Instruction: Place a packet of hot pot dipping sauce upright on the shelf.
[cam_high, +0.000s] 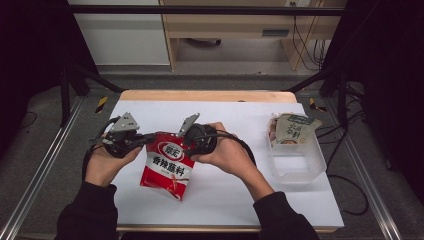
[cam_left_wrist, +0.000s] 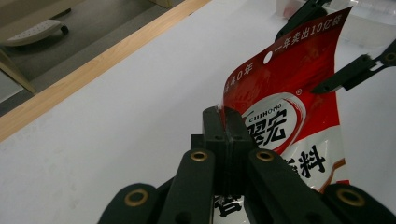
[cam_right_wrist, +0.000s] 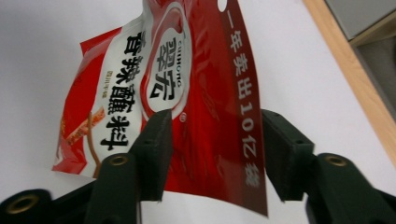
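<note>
- Above the white table (cam_high: 225, 195), between the two hands, a red sauce packet (cam_high: 167, 165) hangs with its long axis running from its top edge down toward the person; its bottom edge seems to touch the table or hang just above it.
- The left gripper (cam_high: 142, 140) has its jaws fully together on the packet's top left corner; in the left gripper view the red foil (cam_left_wrist: 289, 116) comes out from between the black pads (cam_left_wrist: 224, 130).
- The right gripper (cam_high: 187, 145) is at the top right corner, so both hands are equally near, each at its own side of the top edge.
- Its jaws stand about half open. In the right gripper view the packet's edge strip (cam_right_wrist: 243, 107) passes between the two pads (cam_right_wrist: 156, 140), but a gap shows on the right side, so I judge the pads do not press yet.
- The next move likely depends on this: the right jaws must close on the strip while it stays between them.
- Well apart to the right stands a clear plastic box (cam_high: 300, 165) with another packet (cam_high: 292, 129) leaning in it.
</note>
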